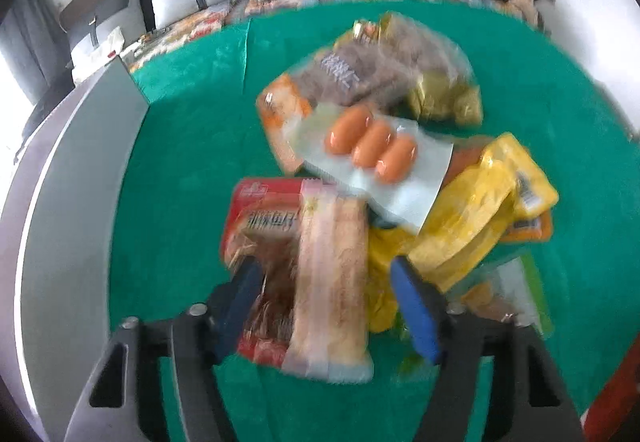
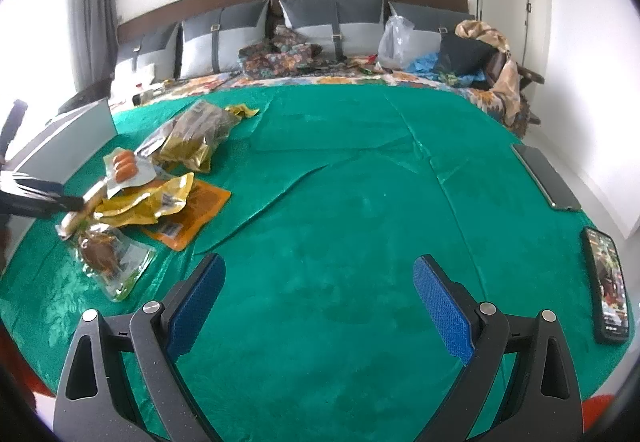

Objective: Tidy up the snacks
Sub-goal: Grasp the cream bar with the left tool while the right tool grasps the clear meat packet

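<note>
the left gripper [image 1: 326, 298] has its blue pads spread around a long pale packet [image 1: 334, 282] that lies over a red packet [image 1: 260, 238]; blur hides whether the pads touch it. beyond sit the sausage pack [image 1: 372, 154], yellow bags [image 1: 480, 210] and a grey-brown bag [image 1: 360, 78], all heaped together on the green cloth [image 1: 180, 182], near a grey box [image 1: 76, 178] at the cloth's left edge. the right gripper [image 2: 318, 298] hangs wide open and holds nothing, over broad bare cloth. two phones [image 2: 610, 286] lie along the right edge, well apart from the heap.
</note>
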{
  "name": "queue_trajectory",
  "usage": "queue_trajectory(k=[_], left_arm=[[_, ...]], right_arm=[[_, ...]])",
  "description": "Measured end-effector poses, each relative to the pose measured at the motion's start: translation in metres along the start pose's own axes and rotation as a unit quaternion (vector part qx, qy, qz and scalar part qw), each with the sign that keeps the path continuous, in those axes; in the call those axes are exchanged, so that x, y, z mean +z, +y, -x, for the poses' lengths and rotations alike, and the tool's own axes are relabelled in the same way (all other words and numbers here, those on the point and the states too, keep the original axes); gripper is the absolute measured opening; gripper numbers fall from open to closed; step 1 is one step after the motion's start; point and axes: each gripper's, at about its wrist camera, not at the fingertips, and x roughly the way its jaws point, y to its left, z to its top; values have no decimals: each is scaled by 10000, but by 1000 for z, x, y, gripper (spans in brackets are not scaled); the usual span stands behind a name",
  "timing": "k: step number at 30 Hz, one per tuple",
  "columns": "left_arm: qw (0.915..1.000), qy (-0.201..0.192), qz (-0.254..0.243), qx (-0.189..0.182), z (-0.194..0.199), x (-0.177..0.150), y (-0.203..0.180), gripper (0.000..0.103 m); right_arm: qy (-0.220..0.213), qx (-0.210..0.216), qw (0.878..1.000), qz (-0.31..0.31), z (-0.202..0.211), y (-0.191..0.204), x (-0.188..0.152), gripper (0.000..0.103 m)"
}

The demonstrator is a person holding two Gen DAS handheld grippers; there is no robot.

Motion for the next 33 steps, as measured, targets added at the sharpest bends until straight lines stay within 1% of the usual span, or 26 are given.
queue_trajectory(k=[1, 2, 3, 7, 8, 9, 12, 13, 14, 15, 16, 17, 18, 19, 20, 21, 23, 24, 25, 26, 27, 28, 30, 31, 32, 33], left_arm=[[9998, 112, 116, -85, -2, 2, 2, 27], [9991, 263, 286, -170, -6, 1, 6, 26], [9982, 238, 463, -284, -4, -2, 11, 26], [9962, 230, 686, -494, 19, -31, 21, 26], [9944, 230, 799, -649, 33, -45, 27, 26], [9936, 216, 849, -714, 39, -55, 29, 26], [9919, 242, 958, -795, 58, -90, 37, 26], [9923, 251, 949, -754, 59, -96, 38, 26], [9935, 242, 897, -652, 59, -102, 38, 26], [9949, 237, 838, -518, 57, -106, 37, 27], [9954, 258, 819, -422, 54, -109, 38, 27], [9955, 277, 833, -350, 51, -111, 38, 27], [9956, 262, 841, -321, 48, -112, 39, 34], [9956, 258, 836, -332, 45, -113, 40, 44], [9957, 285, 823, -301, 43, -114, 40, 49], [9961, 293, 794, -238, 41, -115, 40, 53], [9978, 257, 608, -71, 40, -118, 36, 54], [9981, 227, 576, -65, 40, -120, 36, 52], [9980, 214, 590, -98, 40, -121, 36, 38], [9979, 153, 616, -88, 42, -122, 38, 27], [9979, 147, 626, -62, 43, -123, 40, 27], [9976, 115, 678, -106, 43, -124, 43, 27], [9966, 15, 801, -174, 43, -126, 49, 27], [9963, -19, 839, -202, 43, -127, 51, 27], [9956, -48, 898, -256, 44, -127, 54, 27], [9951, -64, 946, -296, 43, -127, 55, 27]], right_arm=[[4, -2, 10000, -4, 1, -1, 0, 97], [8, 5, 10000, -13, 2, -2, -1, 97], [4, 15, 10000, -32, 3, -4, -1, 97], [-3, 173, 9997, -178, 2, -7, -1, 97], [42, 325, 9992, -217, 1, -6, 0, 97], [105, 503, 9984, -238, -1, -5, 1, 97], [427, 1405, 9890, -184, -6, 10, 1, 97], [592, 1844, 9810, -78, -10, 23, 4, 97], [731, 2128, 9743, 51, -14, 34, 6, 97], [940, 2474, 9639, 295, -20, 51, 10, 97], [1211, 2808, 9501, 623, -29, 71, 16, 97], [1483, 3033, 9365, 944, -38, 91, 20, 96], [1643, 3093, 9279, 1277, -46, 110, 25, 96], [1691, 3045, 9234, 1613, -53, 127, 31, 96], [1747, 2979, 9185, 1928, -61, 145, 38, 96], [1911, 2982, 9107, 2126, -72, 159, 45, 96], [2340, 3066, 8943, 2270, -93, 180, 52, 95], [2536, 3075, 8863, 2359, -101, 189, 53, 95], [2691, 3014, 8796, 2512, -107, 198, 53, 95], [2794, 2932, 8719, 2751, -108, 208, 50, 95], [2867, 2950, 8654, 2861, -106, 214, 48, 93], [3065, 3003, 8541, 2938, -104, 219, 44, 90], [3436, 3029, 8351, 3048, -93, 225, 37, 68], [3564, 3055, 8295, 3025, -90, 226, 36, 64], [3673, 3007, 8294, 2947, -87, 227, 37, 65], [3659, 2886, 8340, 2955, -83, 229, 37, 67]])
